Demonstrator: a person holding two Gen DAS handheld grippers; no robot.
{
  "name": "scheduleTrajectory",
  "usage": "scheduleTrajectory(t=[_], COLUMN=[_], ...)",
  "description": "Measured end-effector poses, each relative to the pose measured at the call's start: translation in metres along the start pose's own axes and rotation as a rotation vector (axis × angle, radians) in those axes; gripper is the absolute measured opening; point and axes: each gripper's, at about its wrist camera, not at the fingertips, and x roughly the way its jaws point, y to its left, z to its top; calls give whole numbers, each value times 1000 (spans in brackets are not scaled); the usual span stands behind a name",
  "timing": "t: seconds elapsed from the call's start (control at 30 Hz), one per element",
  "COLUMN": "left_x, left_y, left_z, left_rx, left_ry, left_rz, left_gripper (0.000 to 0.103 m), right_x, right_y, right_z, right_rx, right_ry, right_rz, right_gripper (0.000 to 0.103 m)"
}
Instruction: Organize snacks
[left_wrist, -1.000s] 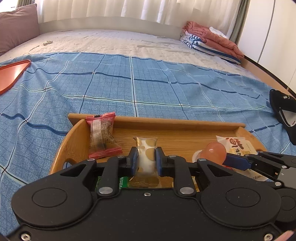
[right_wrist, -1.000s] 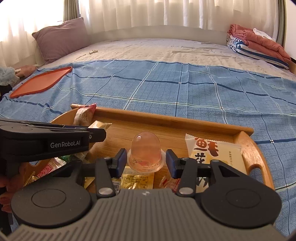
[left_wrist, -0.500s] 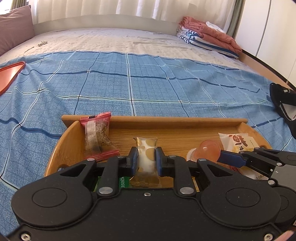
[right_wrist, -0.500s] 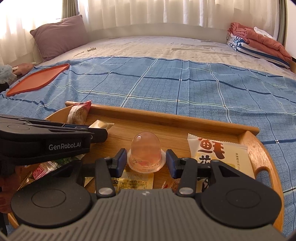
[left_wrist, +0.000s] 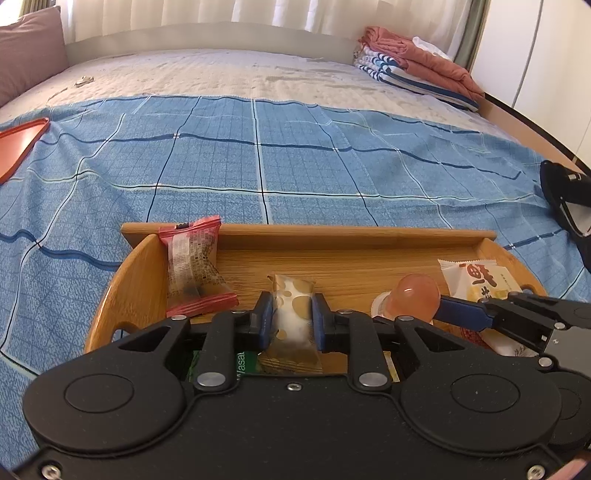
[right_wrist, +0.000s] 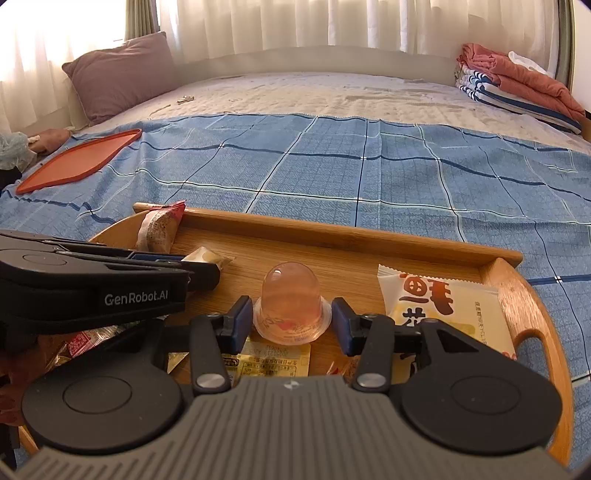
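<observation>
Over the oval wooden tray (right_wrist: 524, 273), the left gripper (left_wrist: 292, 322) has just eased, its jaws seemingly still touching the gold-spotted white wrapped sweet (left_wrist: 293, 317); the right gripper (right_wrist: 290, 323) — jaws just widened — stands slightly clear of the pink domed jelly cup (right_wrist: 290, 302).

I see a blue plaid sheet (right_wrist: 369, 173) mid-frame, orange lid (right_wrist: 77, 162) left, purple pillow (right_wrist: 118, 74) upper left, folded blankets (right_wrist: 517, 85) upper right, curtains (right_wrist: 295, 22) along top.
</observation>
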Motion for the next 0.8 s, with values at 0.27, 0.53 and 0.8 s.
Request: scheduleTrajectory(t=[0.27, 0.53, 0.8], left_x=[-18, -48, -86], left_y=[2, 2, -4], left_z=[0, 0, -5], left_rx=[2, 11, 46], left_ry=[-23, -61, -89], left_rz=[11, 15, 32], left_gripper=[59, 83, 87], right_x=[-11, -35, -66], right_y=[-1, 3, 7], right_z=[2, 5, 4], right_rx=[3, 14, 1], right_ry=[-22, -53, -62], right_rz=[16, 4, -12], right_gripper=[70, 88, 95])
